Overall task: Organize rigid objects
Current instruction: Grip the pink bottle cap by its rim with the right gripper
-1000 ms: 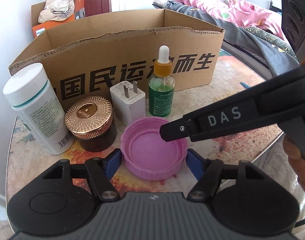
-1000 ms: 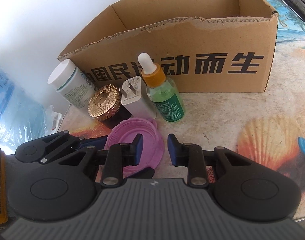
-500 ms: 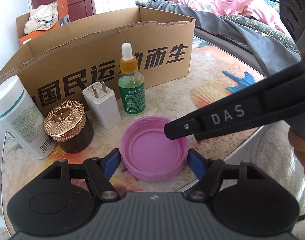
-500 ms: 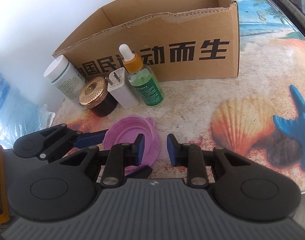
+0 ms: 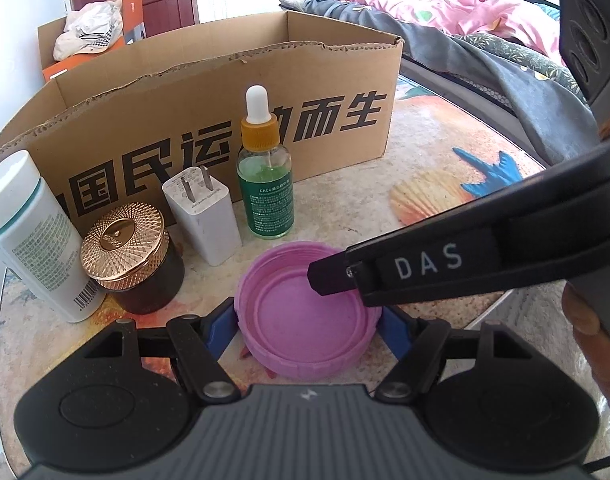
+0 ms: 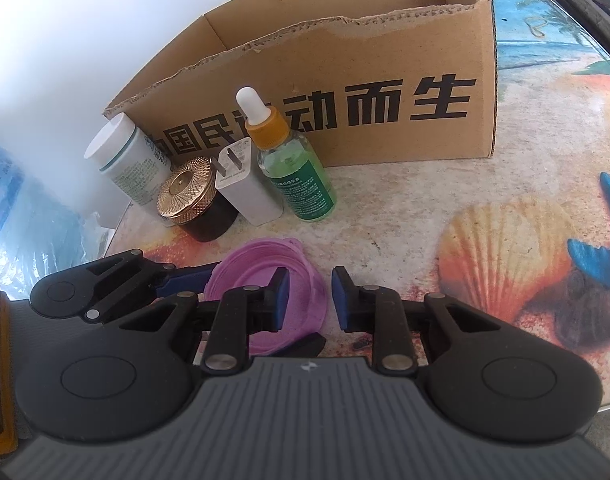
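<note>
Before the box (image 5: 209,92), the lid (image 5: 305,312), now drawn back, is pinched by the left gripper (image 5: 307,326); the right gripper (image 6: 307,296) is spread.

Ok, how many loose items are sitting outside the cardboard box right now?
5: white bottle, gold-lidded jar, white charger and green dropper bottle lined along the box; pink lid between the left gripper fingers. Box interior partly hidden.
</note>
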